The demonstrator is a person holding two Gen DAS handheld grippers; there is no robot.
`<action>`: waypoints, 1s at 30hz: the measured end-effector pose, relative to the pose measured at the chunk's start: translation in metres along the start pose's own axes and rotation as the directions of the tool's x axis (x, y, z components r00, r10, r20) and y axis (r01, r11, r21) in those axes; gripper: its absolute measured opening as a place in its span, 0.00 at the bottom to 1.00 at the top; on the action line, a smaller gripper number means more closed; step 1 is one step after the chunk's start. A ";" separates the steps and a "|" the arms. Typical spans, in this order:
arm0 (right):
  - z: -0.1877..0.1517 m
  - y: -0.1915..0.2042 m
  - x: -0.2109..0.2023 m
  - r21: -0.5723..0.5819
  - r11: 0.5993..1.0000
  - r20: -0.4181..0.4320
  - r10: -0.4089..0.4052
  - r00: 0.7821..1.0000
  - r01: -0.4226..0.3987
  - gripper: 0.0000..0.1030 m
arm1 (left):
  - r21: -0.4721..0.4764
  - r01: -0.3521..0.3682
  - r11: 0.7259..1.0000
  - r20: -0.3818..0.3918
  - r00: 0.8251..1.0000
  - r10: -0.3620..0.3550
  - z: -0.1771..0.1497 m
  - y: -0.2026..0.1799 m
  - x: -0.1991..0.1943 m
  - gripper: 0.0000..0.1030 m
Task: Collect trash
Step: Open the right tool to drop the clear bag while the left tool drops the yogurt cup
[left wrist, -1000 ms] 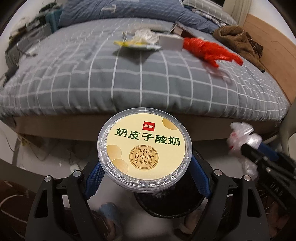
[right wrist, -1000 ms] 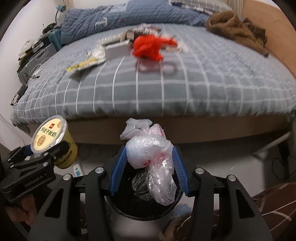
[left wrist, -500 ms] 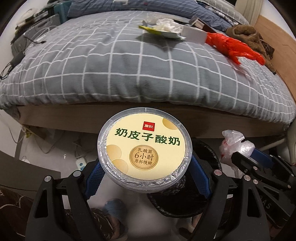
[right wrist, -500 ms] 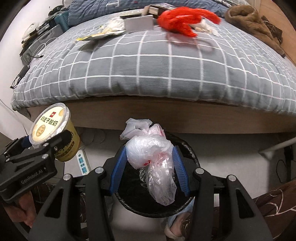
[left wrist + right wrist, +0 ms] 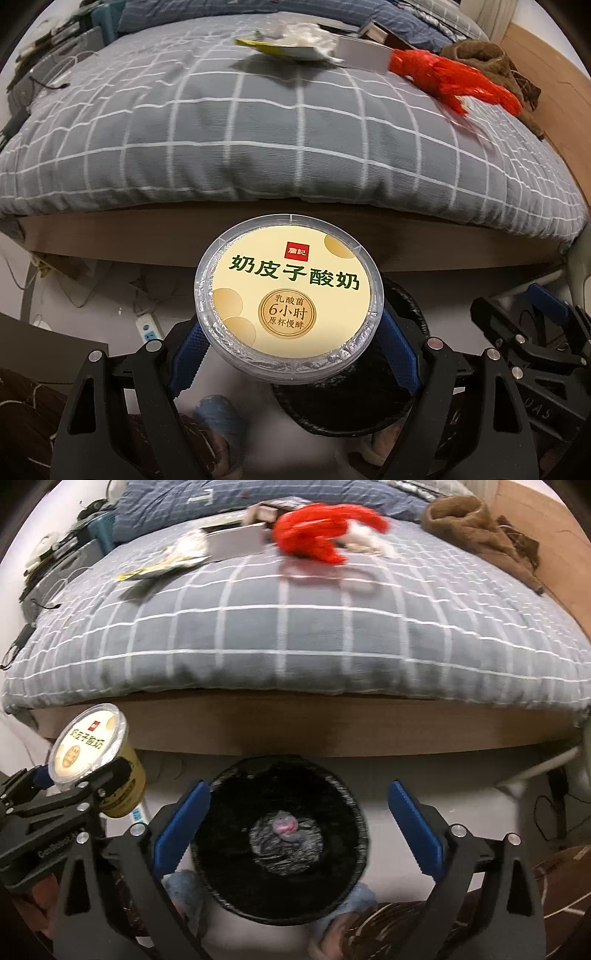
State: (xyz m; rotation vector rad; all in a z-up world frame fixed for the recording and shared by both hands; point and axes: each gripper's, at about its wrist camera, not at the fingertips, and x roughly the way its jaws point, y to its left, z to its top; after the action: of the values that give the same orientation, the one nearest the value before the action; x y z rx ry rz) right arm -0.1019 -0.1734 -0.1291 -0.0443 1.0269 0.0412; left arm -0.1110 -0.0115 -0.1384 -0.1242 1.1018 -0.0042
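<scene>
From the left wrist camera, the left tongs [image 5: 291,354] are clenching a round, cream-lidded plastic yogurt cup with green Chinese lettering [image 5: 290,304], its blue fingers pressing the cup's sides at 9 and 3 o'clock. The cup is sitting at the frame's centre, hanging above the floor in front of the bed. Just past it, toward 5 o'clock, the rim of a round black bin [image 5: 406,306] is showing. The grey quilt with a white grid [image 5: 258,129] is filling the upper half; on it, a crumpled yellow-and-white wrapper [image 5: 291,46] is lying at 12 o'clock and a red plastic bag [image 5: 454,83] at 1 o'clock, with a flat grey box [image 5: 364,55] between them. The right tongs [image 5: 532,325] are showing at 3 o'clock.

From the right wrist camera, the right tongs [image 5: 297,825] are standing released, blue fingers wide apart and gripping nothing, directly over the black bin [image 5: 221,849]. A crumpled clear plastic bag with a pink patch [image 5: 284,829] is lying at the bin's bottom. At 9 o'clock the left tongs [image 5: 70,794] are holding the yogurt cup [image 5: 92,746] upright, just beside the bin. The red bag [image 5: 317,531] is lying at 12 o'clock on the quilt [image 5: 295,627], and a brown garment [image 5: 480,528] at 1 o'clock.
</scene>
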 end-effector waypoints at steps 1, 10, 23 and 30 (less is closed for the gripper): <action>0.001 -0.005 -0.001 -0.001 1.000 0.007 -0.013 1.000 0.013 0.93 | 0.005 0.005 1.000 -0.001 1.000 -0.005 0.001 -0.004 0.000 0.79; 0.002 -0.066 -0.012 0.097 0.992 0.028 -0.079 0.996 0.076 0.93 | 0.075 0.046 0.996 -0.011 0.999 -0.045 0.000 -0.051 0.004 0.79; 0.010 -0.068 -0.013 0.096 0.992 0.049 -0.086 0.995 0.081 0.93 | 0.119 0.030 0.992 0.021 0.999 -0.033 0.004 -0.071 0.008 0.94; 0.020 -0.057 -0.017 0.080 0.995 0.073 -0.072 0.995 0.066 0.93 | 0.113 -0.016 0.993 0.057 0.998 0.010 0.014 -0.057 0.001 0.95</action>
State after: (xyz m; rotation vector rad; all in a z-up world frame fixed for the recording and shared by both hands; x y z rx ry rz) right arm -0.0902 -0.2293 -0.1028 -0.0073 0.9498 -0.0602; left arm -0.0947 -0.0667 -0.1273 -0.0152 1.0439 -0.0513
